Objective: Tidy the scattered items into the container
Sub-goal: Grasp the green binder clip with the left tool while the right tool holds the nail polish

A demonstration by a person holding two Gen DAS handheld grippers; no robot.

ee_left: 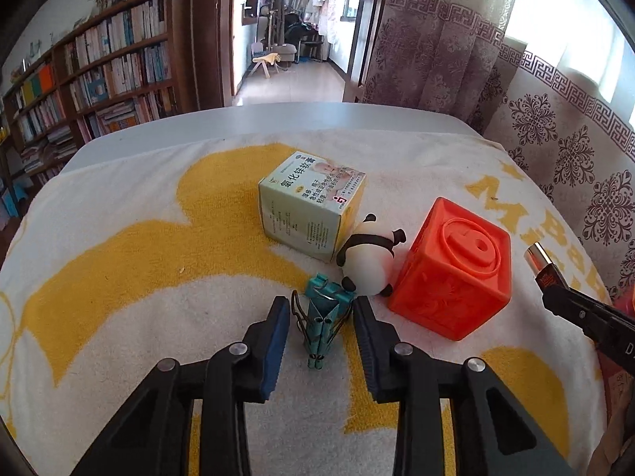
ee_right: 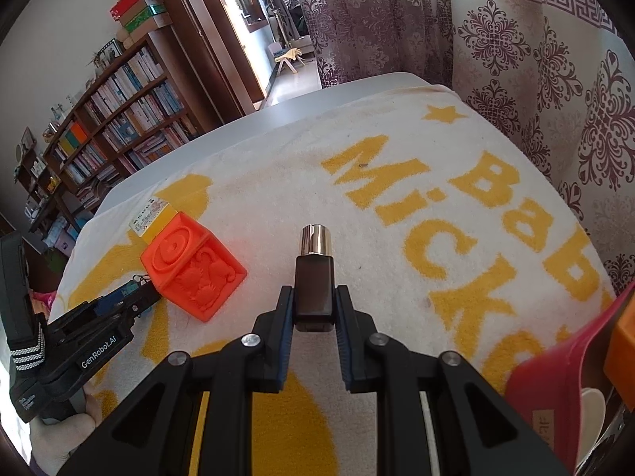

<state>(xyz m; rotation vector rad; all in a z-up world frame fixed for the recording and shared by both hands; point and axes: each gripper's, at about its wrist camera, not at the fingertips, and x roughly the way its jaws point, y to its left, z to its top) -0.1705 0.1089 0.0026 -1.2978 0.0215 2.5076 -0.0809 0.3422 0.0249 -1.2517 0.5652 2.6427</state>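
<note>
Binder clips (ee_left: pixel 322 319), teal, lay between the spread fingers of the left gripper (ee_left: pixel 321 309), untouched. Ahead and to its right sat a medicine box (ee_left: pixel 307 208), a panda toy (ee_left: pixel 367 258) and an orange cube (ee_left: pixel 452 267). Right gripper (ee_right: pixel 313 303) was closed tight on a dark bottle (ee_right: pixel 313 285); the red container (ee_right: pixel 555 369) was at its right.

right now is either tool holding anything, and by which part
The right tool grips the dark bottle by its lower body, silver cap pointing forward. The left tool is open around the teal clips, holding nothing.
</note>
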